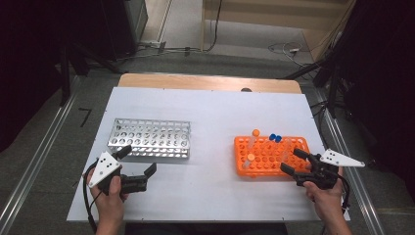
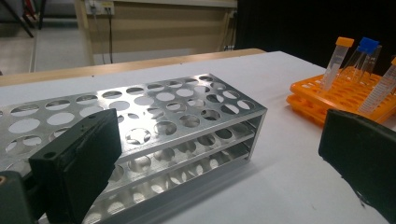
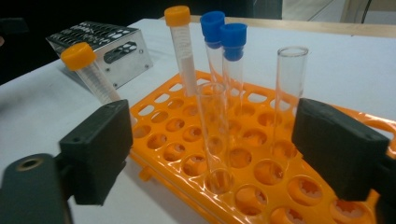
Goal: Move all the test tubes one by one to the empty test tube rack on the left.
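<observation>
Right gripper view: the right gripper [image 3: 212, 154] looks along its jaws at the orange tube rack [image 3: 261, 186], and a clear uncapped glass tube [image 3: 212, 135] stands upright in a near hole, between the two pads but not touched by either. Jaws wide apart, nothing held. A second clear tube [image 3: 289, 88] stands just behind and to the right of it. Farther back are two blue-capped tubes [image 3: 224, 51] side by side and an orange-capped tube [image 3: 180, 51]; another orange-capped tube [image 3: 88, 74] leans at the rack's left end.

High view: the right gripper [image 1: 295, 162] sits at the rack's [image 1: 271, 155] near right corner, pointing in toward the tubes. The left gripper [image 1: 138, 159] is well apart, in front of the empty metal rack [image 1: 149, 138], jaws fully spread, holding nothing. Left gripper view shows that steel rack [image 2: 154, 135] close ahead, all holes vacant.

Key relation, as I judge it: the near clear tube lies straight ahead of the right gripper, long axis vertical, so pads face its sides already. Right hand is much nearer than left. Next move prob. a short advance, then close on the glass w/o knocking the neighbour tube.
</observation>
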`<state>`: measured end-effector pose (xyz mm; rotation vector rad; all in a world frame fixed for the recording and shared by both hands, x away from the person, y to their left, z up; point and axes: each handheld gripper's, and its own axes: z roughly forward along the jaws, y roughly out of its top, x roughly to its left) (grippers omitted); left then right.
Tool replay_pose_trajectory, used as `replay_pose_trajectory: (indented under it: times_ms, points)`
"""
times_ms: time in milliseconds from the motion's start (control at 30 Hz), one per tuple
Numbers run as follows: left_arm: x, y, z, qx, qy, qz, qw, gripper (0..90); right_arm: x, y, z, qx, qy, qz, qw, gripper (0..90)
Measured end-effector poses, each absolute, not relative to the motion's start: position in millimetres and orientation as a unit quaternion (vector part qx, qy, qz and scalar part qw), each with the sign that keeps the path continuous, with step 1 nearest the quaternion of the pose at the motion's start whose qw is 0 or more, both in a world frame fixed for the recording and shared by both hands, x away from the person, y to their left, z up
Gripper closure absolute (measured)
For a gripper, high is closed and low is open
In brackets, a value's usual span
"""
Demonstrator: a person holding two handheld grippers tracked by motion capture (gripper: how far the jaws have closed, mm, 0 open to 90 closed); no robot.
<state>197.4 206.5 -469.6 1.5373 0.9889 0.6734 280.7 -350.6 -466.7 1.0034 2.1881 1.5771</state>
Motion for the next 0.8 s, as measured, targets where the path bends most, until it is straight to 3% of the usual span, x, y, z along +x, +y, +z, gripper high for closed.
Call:
replay_pose_trajectory:
  times_ms: [400, 800]
  points:
    - [199, 203, -470, 0.657, 0.417, 0.283, 0.56, 0.0, 281, -344, -477, 0.351, 0.774, 0.511, 0.128, 51.1]
    - [200, 201, -470, 0.66, 0.419, 0.281, 0.557, 0.0, 281, -339, -485, 0.348, 0.793, 0.48, 0.144, 64.7]
